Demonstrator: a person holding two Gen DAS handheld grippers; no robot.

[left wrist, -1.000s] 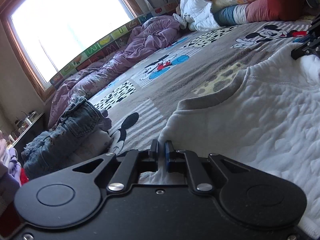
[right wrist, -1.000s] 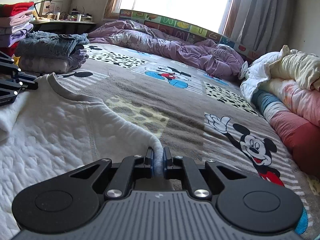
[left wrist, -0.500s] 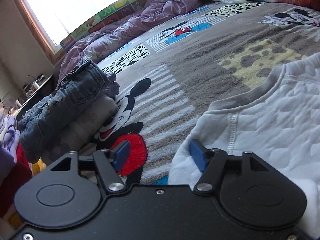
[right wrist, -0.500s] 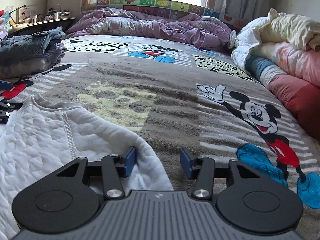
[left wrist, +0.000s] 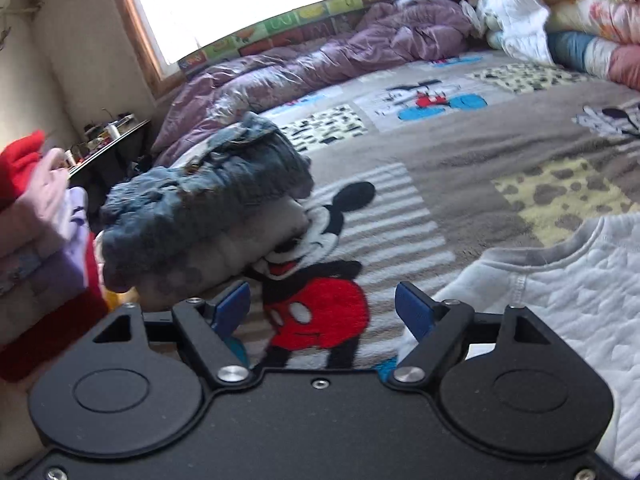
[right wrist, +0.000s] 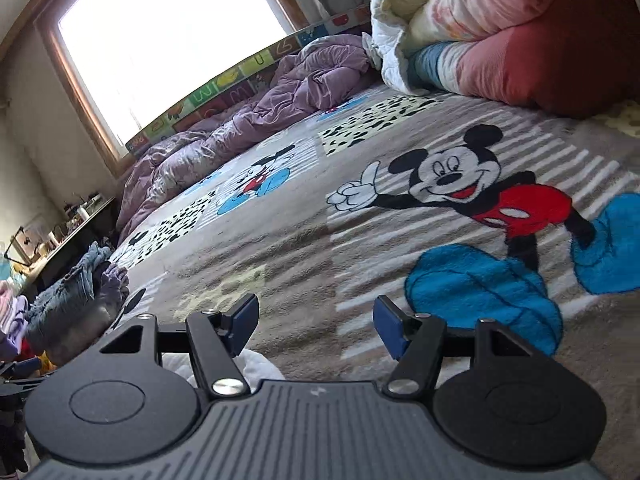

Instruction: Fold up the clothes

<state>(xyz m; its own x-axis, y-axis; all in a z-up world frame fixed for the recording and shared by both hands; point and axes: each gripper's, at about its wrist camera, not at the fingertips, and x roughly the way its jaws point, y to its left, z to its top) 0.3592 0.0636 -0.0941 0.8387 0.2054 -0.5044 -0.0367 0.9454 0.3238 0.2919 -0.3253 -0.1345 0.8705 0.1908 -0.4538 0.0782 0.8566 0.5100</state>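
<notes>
A white quilted sweatshirt point(left wrist: 560, 292) with a grey collar lies flat on the Mickey Mouse blanket point(left wrist: 440, 168), at the right of the left wrist view. My left gripper point(left wrist: 322, 306) is open and empty, just left of the sweatshirt's edge, over the blanket. My right gripper point(right wrist: 316, 320) is open and empty over the blanket point(right wrist: 360, 240); only a small white bit of the sweatshirt point(right wrist: 256, 364) shows under its left finger.
A folded stack with jeans on top point(left wrist: 208, 192) sits to the left, also visible in the right wrist view point(right wrist: 76, 292). More folded clothes point(left wrist: 36, 216) lie at the far left. A purple duvet point(left wrist: 320, 64) lies by the window. Rolled quilts point(right wrist: 500, 32) are piled at the right.
Both grippers were shut on the sweatshirt's edge a second ago. They opened, let it go and drew back; the left swung left, the right swung right.
</notes>
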